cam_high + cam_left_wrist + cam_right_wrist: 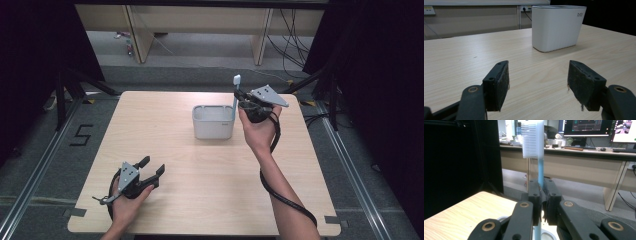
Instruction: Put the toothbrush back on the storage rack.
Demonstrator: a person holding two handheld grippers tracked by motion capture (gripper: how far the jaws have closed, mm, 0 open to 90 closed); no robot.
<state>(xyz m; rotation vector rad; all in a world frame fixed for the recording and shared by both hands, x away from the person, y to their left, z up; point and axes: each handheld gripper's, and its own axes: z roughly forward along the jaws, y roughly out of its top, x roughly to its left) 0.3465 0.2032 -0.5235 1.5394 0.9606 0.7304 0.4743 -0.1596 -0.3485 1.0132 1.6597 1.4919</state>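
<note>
The right gripper (243, 101), clamped on an upright toothbrush (540, 173) above the holder's (213, 122) right end, should lower straight in; left gripper (152, 167) rests open, well apart.

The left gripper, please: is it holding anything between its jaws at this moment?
No; the left gripper has its jaws wide apart over the bare wooden table, with nothing between its pads.

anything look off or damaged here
Mostly tidy. The one oddity: the pads of the left gripper are frayed, with loose threads hanging from their edges. The white holder stands upright on the table, and the right gripper holds the toothbrush upright.
</note>
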